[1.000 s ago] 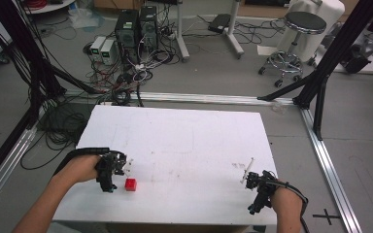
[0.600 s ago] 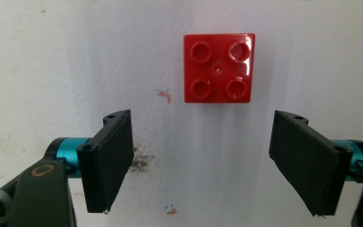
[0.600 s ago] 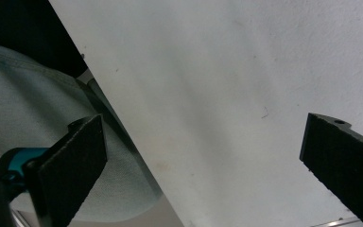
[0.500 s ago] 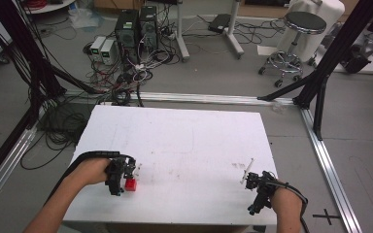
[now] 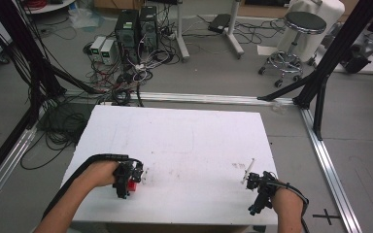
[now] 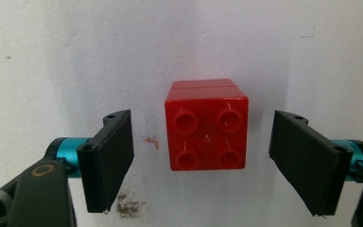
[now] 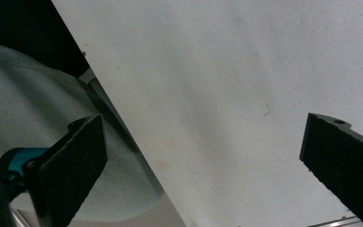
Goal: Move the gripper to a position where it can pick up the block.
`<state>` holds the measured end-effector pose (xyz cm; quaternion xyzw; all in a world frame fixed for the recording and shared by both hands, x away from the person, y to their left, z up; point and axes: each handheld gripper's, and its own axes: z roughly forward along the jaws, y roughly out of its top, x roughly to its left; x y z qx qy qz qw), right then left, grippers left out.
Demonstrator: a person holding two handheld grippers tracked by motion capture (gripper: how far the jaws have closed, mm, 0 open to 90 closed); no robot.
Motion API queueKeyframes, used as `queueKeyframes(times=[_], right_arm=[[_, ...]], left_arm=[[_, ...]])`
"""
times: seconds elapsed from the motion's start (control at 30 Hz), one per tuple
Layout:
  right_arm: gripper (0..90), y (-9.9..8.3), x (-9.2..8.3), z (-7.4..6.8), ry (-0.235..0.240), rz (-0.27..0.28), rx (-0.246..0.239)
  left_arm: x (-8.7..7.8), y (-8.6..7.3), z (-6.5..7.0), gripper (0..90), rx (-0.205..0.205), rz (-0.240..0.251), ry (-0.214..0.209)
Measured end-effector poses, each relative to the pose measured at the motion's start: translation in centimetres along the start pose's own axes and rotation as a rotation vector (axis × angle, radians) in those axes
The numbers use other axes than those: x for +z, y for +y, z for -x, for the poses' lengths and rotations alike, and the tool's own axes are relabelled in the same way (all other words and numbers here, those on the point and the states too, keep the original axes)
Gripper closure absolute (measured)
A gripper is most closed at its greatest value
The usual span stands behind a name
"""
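A red four-stud brick [image 6: 207, 125] lies on the white table [image 6: 123, 47], studs toward the left gripper view's camera. My left gripper [image 6: 202, 139] is open, one black jaw on each side of the brick with a gap on both sides. In the high view the left gripper [image 5: 126, 177] hovers at the table's front left, with the brick [image 5: 133, 186] showing as a red spot beside it. My right gripper [image 5: 256, 196] is held at the front right; in its own view the right gripper [image 7: 208, 156] is wide open over bare table, nothing between its jaws.
A small white stick [image 5: 248, 170] lies just beyond the right gripper. The table's near edge [image 7: 123, 127] runs diagonally through the right gripper view, with pale cloth [image 7: 23, 94] past it. Computers and cables [image 5: 131, 29], a stool [image 5: 298, 34] and black frame posts surround the table.
My left hand has moved right and toward the table's front, bringing its open jaws around the red brick. The brick and the right gripper have stayed put.
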<state>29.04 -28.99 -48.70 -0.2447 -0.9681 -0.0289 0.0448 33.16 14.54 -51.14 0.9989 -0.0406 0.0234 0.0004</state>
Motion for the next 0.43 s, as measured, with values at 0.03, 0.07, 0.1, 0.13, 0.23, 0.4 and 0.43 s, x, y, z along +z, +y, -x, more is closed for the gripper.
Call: queueKeyframes(times=[0.03, 0.07, 0.1, 0.13, 0.23, 0.4, 0.43], right_arm=[[0.9, -0.01, 0.0, -0.01, 0.001, -0.001, 0.001], [0.9, -0.04, 0.03, 0.01, 0.001, 0.0, 0.002], [0.9, -0.03, 0.03, 0.0, 0.002, 0.0, 0.003], [0.9, -0.04, 0.04, 0.01, 0.002, 0.0, 0.002], [0.9, -0.04, 0.03, 0.0, 0.002, 0.0, 0.003], [0.9, -0.02, -0.01, 0.01, 0.003, -0.001, 0.001], [0.9, -0.02, -0.01, 0.01, 0.003, -0.001, 0.001]], left_arm=[[0.1, 0.03, 0.04, 23.1, -0.003, 0.003, 0.0], [0.15, 0.09, -0.01, 23.0, -0.002, 0.002, -0.006], [0.15, 0.09, -0.01, 23.1, -0.002, 0.002, -0.006], [0.18, 0.11, -0.08, 23.0, -0.002, 0.002, -0.009], [0.19, 0.13, -0.12, 23.0, -0.003, 0.002, -0.009], [0.24, 0.11, -0.13, 23.0, -0.003, 0.004, -0.01], [0.22, 0.13, -0.14, 23.0, -0.002, 0.005, -0.011]])
